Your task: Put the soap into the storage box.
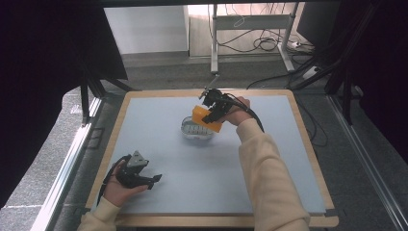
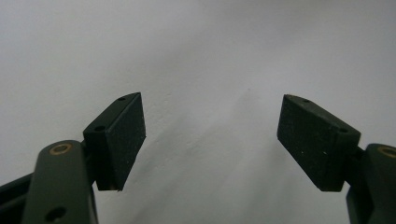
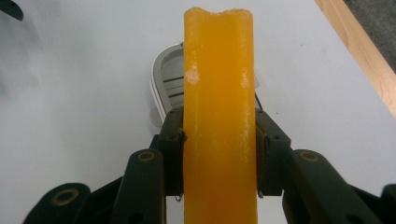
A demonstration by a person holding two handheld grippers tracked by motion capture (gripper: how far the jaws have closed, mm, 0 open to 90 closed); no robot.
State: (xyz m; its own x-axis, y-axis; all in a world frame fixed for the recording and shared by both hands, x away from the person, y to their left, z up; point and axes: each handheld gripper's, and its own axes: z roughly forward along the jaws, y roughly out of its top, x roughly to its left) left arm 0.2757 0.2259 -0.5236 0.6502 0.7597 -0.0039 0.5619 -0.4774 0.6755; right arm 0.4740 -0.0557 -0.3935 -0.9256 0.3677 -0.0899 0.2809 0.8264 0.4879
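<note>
My right gripper [image 1: 212, 114] is shut on an orange block [image 1: 206, 119], held just above a small white slotted dish [image 1: 196, 130] near the middle of the table. In the right gripper view the orange block [image 3: 219, 107] stands upright between the jaws of my right gripper [image 3: 219, 154], with the white dish [image 3: 169, 83] behind and below it. My left gripper [image 1: 150, 180] rests low at the table's front left, held in a hand. In the left gripper view the left gripper [image 2: 211, 140] has its jaws wide apart over bare grey surface, with nothing between them.
The grey table top [image 1: 183, 163] has a wooden rim [image 1: 312, 154]. Beyond the far edge stand metal desk legs [image 1: 214, 38] and loose cables [image 1: 262, 43] on the floor. A metal rail [image 1: 67, 163] runs along the left side.
</note>
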